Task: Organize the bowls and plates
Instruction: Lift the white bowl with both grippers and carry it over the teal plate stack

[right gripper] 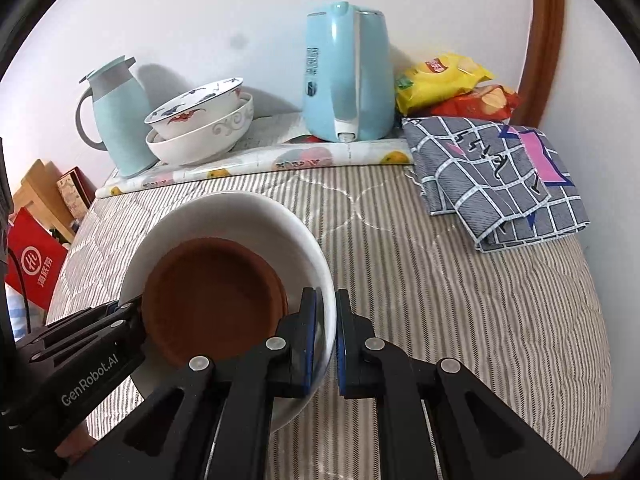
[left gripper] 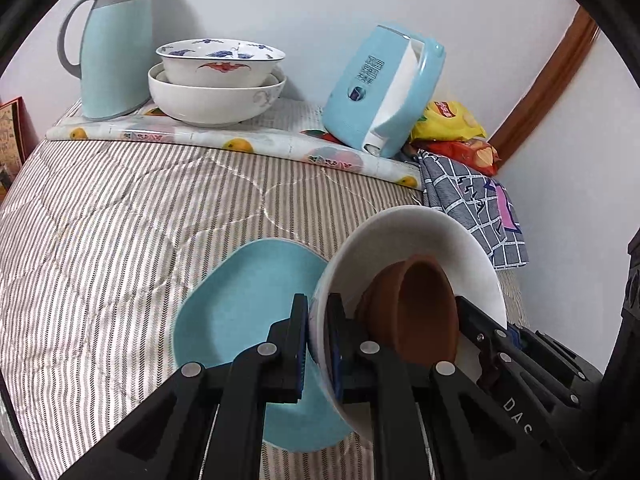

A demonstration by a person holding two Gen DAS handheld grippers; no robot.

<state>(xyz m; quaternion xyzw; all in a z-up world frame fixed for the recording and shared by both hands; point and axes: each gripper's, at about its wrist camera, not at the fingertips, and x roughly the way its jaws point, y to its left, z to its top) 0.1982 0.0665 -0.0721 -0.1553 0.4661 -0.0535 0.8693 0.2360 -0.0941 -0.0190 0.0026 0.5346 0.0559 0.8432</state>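
Observation:
A white bowl [left gripper: 424,236] with a brown clay bowl [left gripper: 416,312] inside it hangs over the striped cloth, held from both sides. My left gripper [left gripper: 318,340] is shut on its left rim, and my right gripper [right gripper: 325,336] is shut on the white bowl's [right gripper: 240,208] right rim. The brown bowl [right gripper: 212,296] lies tilted inside. A light blue plate [left gripper: 240,300] rests on the cloth below and left of the held bowl. At the back, a flower-painted bowl [left gripper: 220,60] is nested in a bigger white bowl [left gripper: 216,100].
A pale blue thermos jug [left gripper: 116,44] and a blue electric kettle [left gripper: 380,92] stand on a fruit-print mat [left gripper: 200,136] by the wall. Snack bags [right gripper: 452,84] and a folded checked cloth [right gripper: 500,176] lie at the right. Red boxes [right gripper: 36,260] sit off the left edge.

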